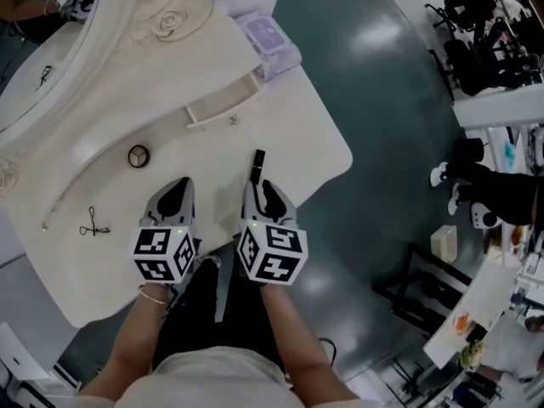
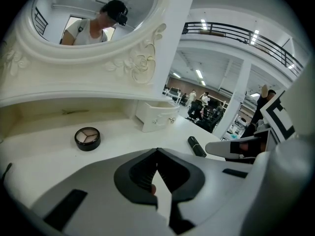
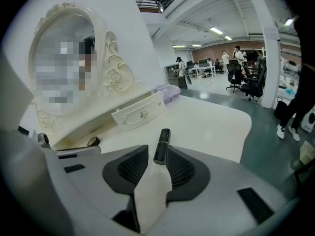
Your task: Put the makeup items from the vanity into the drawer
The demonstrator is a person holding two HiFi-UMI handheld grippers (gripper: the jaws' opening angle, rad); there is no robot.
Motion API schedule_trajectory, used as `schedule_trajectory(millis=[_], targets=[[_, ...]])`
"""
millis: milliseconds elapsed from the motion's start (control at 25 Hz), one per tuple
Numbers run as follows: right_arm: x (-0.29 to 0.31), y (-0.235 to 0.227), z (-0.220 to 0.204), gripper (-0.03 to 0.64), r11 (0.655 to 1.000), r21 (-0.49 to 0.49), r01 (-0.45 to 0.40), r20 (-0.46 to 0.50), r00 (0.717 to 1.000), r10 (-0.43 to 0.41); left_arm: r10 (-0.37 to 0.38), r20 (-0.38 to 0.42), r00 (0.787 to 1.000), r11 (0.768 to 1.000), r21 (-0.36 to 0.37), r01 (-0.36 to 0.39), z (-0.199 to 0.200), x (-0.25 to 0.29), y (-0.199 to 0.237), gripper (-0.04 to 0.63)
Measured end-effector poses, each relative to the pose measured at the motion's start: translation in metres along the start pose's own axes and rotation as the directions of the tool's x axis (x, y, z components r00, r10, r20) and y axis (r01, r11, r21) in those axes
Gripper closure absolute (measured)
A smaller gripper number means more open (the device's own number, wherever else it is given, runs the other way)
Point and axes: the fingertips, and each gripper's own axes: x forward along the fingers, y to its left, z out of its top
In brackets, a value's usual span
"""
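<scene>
- The black tube (image 3: 162,137) lies at frame centre on the vanity top (image 3: 206,117), its near end between the slightly parted jaws of the right gripper (image 3: 157,150).
- The left gripper (image 2: 157,150) is closed and empty.
- The tube is probably light, stiff and smooth; grip it mid-body.

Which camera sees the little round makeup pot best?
The left gripper view: the round compact sits close and unblocked, its three-part top clear. In the head view the compact is small, seen from above. The right gripper view catches only a tiny dark edge.
</scene>
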Motion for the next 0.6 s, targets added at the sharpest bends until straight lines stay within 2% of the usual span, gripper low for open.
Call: schedule_trajectory(millis=[360,600], targets=[[0.021,-0.004,-0.012,0.488,0.999,-0.017,0.047,-0.052,0.998,-0.048,0.003,-0.022,1.0,1.0,-0.019,-0.004,-0.007,0.01,0.009,0.592],[0.031,-0.006,-0.009,0.487,0.995,-0.061,0.076,-0.086,0.993,-0.081,-0.004,-0.028,1.0,1.0,-0.024,0.004,-0.002,0.017,0.009,0.592]])
